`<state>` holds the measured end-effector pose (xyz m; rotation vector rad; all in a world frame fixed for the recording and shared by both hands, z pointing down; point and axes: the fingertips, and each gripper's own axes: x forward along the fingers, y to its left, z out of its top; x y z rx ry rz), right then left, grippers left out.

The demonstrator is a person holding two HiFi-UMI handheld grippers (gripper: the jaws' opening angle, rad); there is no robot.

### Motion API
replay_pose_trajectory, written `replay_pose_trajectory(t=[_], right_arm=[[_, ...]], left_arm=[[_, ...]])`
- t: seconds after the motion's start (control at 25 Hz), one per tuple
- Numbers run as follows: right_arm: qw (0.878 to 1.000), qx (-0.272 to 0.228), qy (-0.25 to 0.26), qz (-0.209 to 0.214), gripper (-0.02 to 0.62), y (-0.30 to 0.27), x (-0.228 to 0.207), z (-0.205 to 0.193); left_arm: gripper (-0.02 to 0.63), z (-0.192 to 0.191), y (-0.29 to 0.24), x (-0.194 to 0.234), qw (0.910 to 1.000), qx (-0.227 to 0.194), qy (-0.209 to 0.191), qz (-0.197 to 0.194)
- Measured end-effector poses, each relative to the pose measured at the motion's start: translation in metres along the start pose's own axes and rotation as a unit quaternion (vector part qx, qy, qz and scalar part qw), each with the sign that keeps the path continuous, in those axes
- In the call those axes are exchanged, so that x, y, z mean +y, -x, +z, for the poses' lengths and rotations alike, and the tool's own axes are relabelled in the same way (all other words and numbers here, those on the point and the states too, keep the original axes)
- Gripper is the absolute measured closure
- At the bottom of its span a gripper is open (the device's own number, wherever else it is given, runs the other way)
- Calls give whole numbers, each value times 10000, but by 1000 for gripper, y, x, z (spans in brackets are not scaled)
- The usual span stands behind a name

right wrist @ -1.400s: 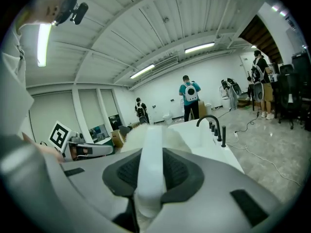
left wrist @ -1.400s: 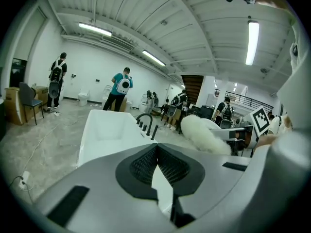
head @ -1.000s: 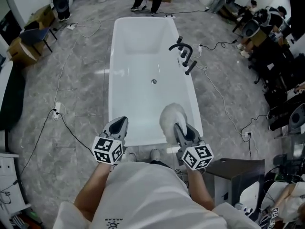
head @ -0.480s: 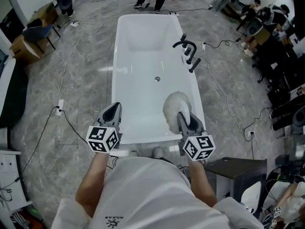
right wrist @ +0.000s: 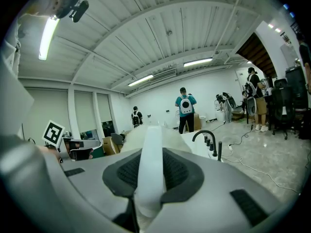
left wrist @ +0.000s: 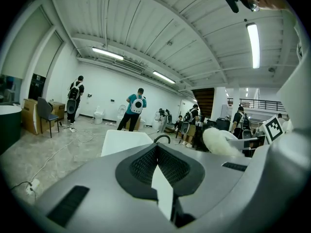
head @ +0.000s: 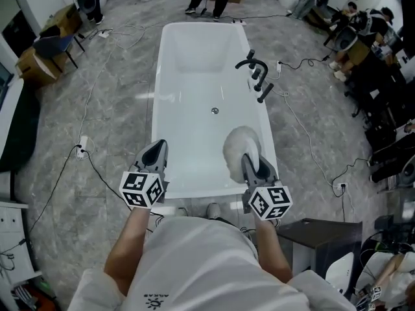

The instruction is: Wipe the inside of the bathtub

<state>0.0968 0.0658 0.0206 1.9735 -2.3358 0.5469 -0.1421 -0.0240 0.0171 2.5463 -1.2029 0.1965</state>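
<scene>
Bathtub, white, runs from centre toward 12 o'clock, with a black faucet on its 3 o'clock rim. Wiping seems barely begun, if at all. The fluffy white duster hangs over the near end at 5 o'clock, its handle clamped in the right gripper's jaws. The left gripper, at 7 o'clock, has its jaws pressed together on nothing.

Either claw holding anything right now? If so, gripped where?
Right claw is shut on the white handle of a fluffy white duster, head sticking out beyond the tips. Left claw is shut and empty.
</scene>
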Motion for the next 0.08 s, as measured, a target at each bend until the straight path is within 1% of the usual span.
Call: replay_pose_trajectory(t=[0.08], right_arm=[[10000, 11, -26, -9, 502, -1, -3, 0]], left_arm=[[594, -1, -2, 0, 10000, 26, 31, 3]])
